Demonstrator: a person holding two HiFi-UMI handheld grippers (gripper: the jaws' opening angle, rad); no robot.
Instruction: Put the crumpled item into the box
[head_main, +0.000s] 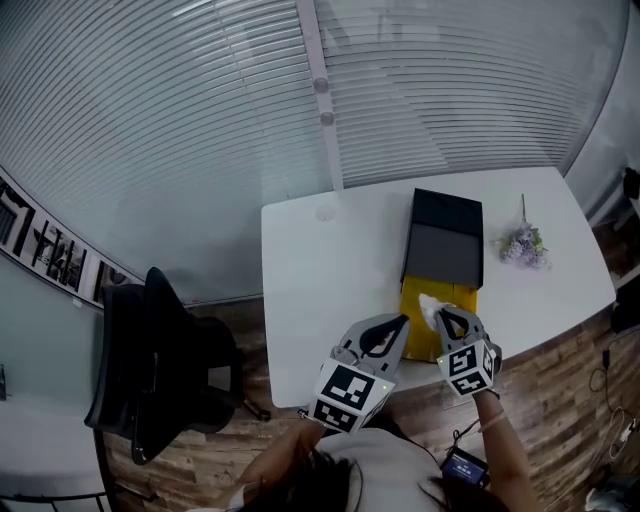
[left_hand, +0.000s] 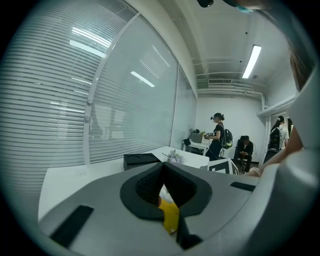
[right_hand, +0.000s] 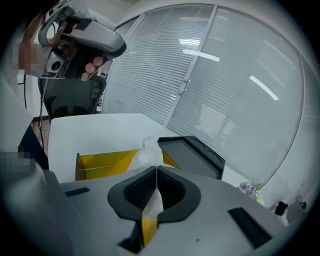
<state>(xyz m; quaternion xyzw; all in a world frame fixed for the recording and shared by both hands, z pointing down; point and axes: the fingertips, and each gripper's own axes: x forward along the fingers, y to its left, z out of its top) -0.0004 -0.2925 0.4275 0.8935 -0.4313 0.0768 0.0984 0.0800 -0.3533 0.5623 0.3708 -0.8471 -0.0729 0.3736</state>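
The crumpled item is a wad of white paper (head_main: 430, 308), and my right gripper (head_main: 441, 314) is shut on it. It hangs over the near end of the open yellow box (head_main: 416, 335), whose black lid (head_main: 446, 240) lies folded back behind it. In the right gripper view the wad (right_hand: 148, 151) sticks out past the closed tips of the right gripper (right_hand: 156, 169), above the yellow box (right_hand: 102, 163) and beside the lid (right_hand: 194, 153). My left gripper (head_main: 403, 322) is shut and empty, just left of the box. In its own view the left gripper (left_hand: 163, 166) shows yellow through the gap below its tips.
The box sits on a white table (head_main: 320, 280) near its front edge. A small bunch of lilac flowers (head_main: 523, 245) lies at the table's right. A black office chair (head_main: 150, 350) stands to the left on the wooden floor. Glass walls with blinds are behind. People are in the far room (left_hand: 218, 135).
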